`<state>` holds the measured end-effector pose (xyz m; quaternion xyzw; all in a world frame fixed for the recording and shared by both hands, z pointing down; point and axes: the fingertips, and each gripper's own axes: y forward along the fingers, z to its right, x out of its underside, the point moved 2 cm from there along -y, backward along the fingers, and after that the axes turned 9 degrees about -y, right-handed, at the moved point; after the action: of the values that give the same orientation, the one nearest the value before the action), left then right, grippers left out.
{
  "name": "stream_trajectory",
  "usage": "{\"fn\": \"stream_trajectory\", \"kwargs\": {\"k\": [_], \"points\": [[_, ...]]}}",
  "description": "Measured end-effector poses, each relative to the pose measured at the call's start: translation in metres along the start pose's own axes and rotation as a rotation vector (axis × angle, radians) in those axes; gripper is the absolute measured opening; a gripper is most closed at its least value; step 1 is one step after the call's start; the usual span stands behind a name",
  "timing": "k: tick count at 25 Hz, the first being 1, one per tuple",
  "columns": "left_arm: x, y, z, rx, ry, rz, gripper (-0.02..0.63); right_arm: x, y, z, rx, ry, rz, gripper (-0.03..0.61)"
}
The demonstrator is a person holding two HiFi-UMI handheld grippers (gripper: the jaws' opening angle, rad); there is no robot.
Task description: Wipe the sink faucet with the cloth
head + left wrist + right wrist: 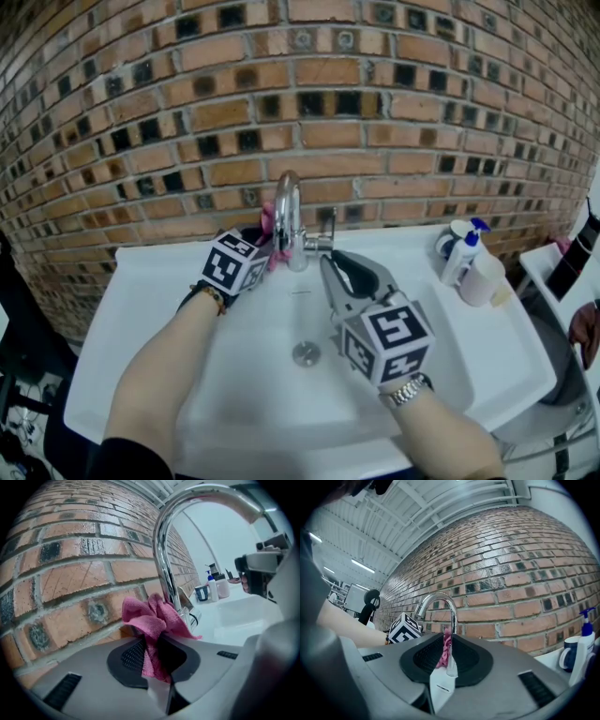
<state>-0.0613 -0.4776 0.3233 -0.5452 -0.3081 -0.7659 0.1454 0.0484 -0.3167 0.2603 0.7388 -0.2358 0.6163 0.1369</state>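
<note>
Right now my left gripper point(153, 645) is clamped on the pink cloth point(149, 616), bunched against the faucet point(164, 564) low on its neck to rub the chrome, while my right gripper point(447, 657) waits empty, slightly parted, over the sink point(234, 375).

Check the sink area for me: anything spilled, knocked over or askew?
Nothing stands out. The pink cloth sits bunched in the left gripper against the faucet; the pump bottle at the right of the sink stands upright.
</note>
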Motion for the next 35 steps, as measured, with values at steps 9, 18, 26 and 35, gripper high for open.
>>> {"fn": "stream_trajectory", "kwargs": {"k": [9,18,26,35], "points": [[0.024,0.005,0.007,-0.002,-0.04,-0.028,0.058,0.001,0.001,0.0,-0.003,0.001,-0.004,0.063],[0.027,-0.005,0.017,-0.002,-0.035,-0.023,0.058,0.002,0.001,0.002,0.002,0.013,-0.002,0.063],[0.027,-0.016,0.029,0.008,-0.022,-0.023,0.058,0.002,0.001,0.004,0.006,0.011,0.001,0.063],[0.024,-0.025,0.042,0.026,-0.007,-0.016,0.061,0.007,0.002,0.008,0.011,0.023,-0.008,0.063]]}}
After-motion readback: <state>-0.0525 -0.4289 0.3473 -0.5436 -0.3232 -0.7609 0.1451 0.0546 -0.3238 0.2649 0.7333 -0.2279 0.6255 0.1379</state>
